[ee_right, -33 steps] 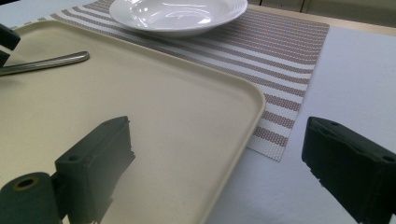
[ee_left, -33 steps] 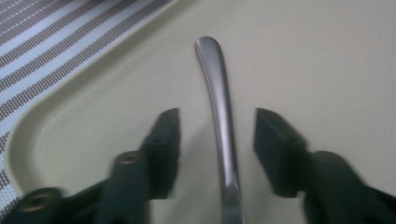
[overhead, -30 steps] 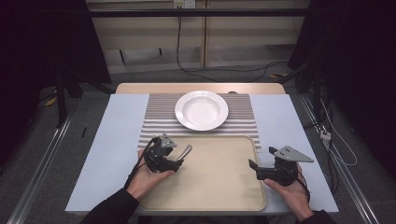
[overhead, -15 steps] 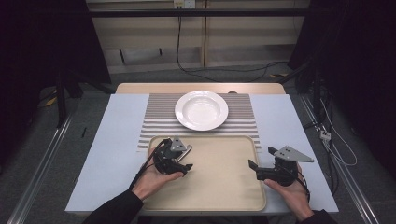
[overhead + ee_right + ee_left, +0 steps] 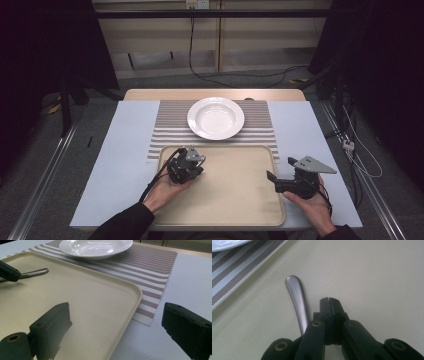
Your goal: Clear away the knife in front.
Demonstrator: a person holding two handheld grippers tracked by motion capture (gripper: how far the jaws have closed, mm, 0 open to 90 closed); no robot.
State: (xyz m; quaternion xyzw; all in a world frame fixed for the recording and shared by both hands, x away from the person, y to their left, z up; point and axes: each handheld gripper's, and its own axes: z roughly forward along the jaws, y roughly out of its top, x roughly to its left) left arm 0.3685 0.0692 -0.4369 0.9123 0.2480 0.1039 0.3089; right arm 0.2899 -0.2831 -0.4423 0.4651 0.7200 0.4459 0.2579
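My left gripper [image 5: 195,160] [image 5: 329,300] rests low over the beige tray [image 5: 235,200] near its far left corner. Its jaws have just been closing and now meet, with nothing between the tips. A metal cutlery handle [image 5: 297,297] lies on the tray right beside the left jaw and runs under the linkage. In the right gripper view the same handle [image 5: 35,272] pokes out past the left gripper's jaw. My right gripper [image 5: 281,169] [image 5: 120,325] hovers open over the tray's right edge, empty.
A white deep plate [image 5: 215,118] [image 5: 95,247] stands on a striped placemat [image 5: 165,135] just beyond the tray. The mat lies on a pale blue table cover [image 5: 125,150]. The tray rim [image 5: 130,302] curves below my right gripper.
The left gripper's jaws went from wide open to shut, and the hand shifted slightly toward the tray's left side. The right hand has not moved.
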